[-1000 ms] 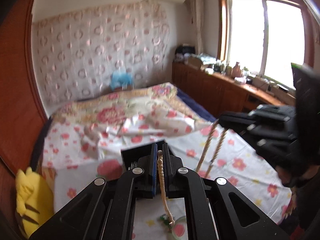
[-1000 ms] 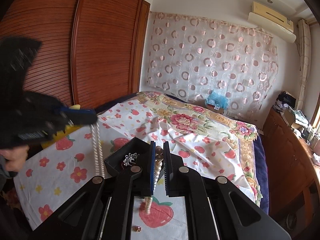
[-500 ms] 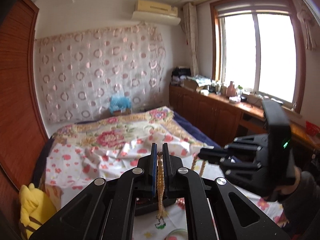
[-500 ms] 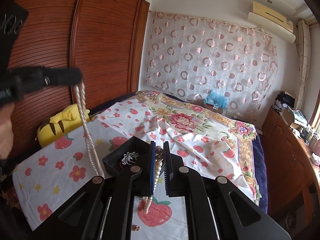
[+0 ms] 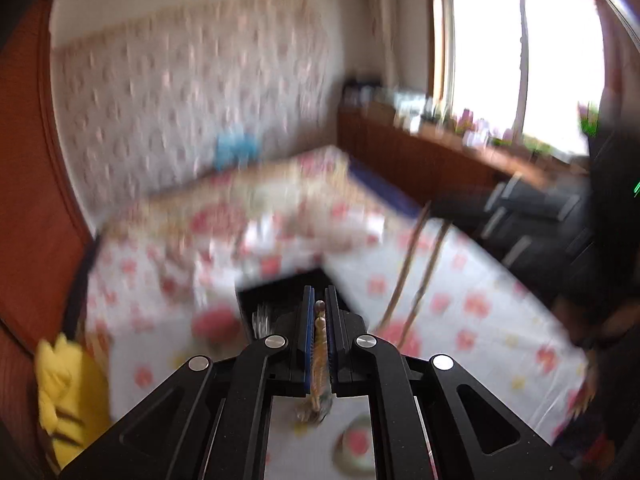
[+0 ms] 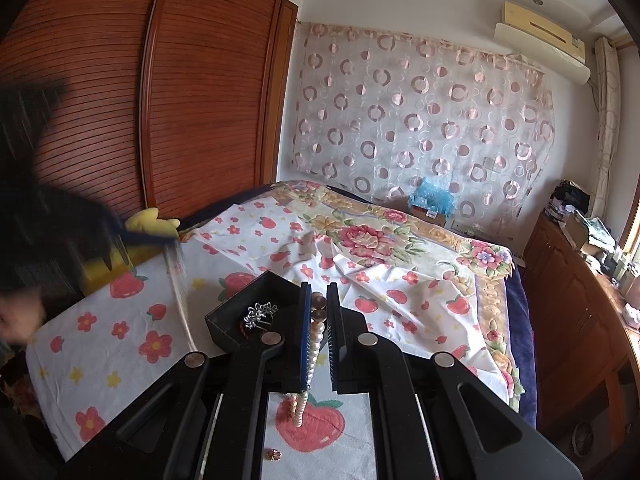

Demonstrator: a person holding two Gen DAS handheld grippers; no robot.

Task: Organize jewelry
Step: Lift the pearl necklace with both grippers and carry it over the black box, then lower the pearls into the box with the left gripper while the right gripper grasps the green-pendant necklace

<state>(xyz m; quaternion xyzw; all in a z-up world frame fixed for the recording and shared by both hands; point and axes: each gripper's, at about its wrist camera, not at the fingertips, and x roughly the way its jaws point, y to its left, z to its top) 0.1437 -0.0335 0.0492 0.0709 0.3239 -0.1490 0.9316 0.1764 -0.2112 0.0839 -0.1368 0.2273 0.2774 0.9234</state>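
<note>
Glossy white pearl strand [image 6: 313, 342], shiny silver metal tiara [image 6: 260, 315] in matt black plastic tray [image 6: 240, 308], smooth printed cotton bedsheet [image 6: 120, 332], ribbed brown varnished wooden wardrobe doors [image 6: 200, 100]

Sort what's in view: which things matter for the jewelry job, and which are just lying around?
Job: pearl necklace clamped in both the right gripper and left gripper; black tray; silver brooch; small earring.
Lying about: yellow plush; blue bag.

A home bedroom: a bed [image 6: 400, 248] with flowered covers, a wooden wardrobe [image 6: 168, 92], an air conditioner [image 6: 540, 40], probably a window [image 5: 520, 60].
</note>
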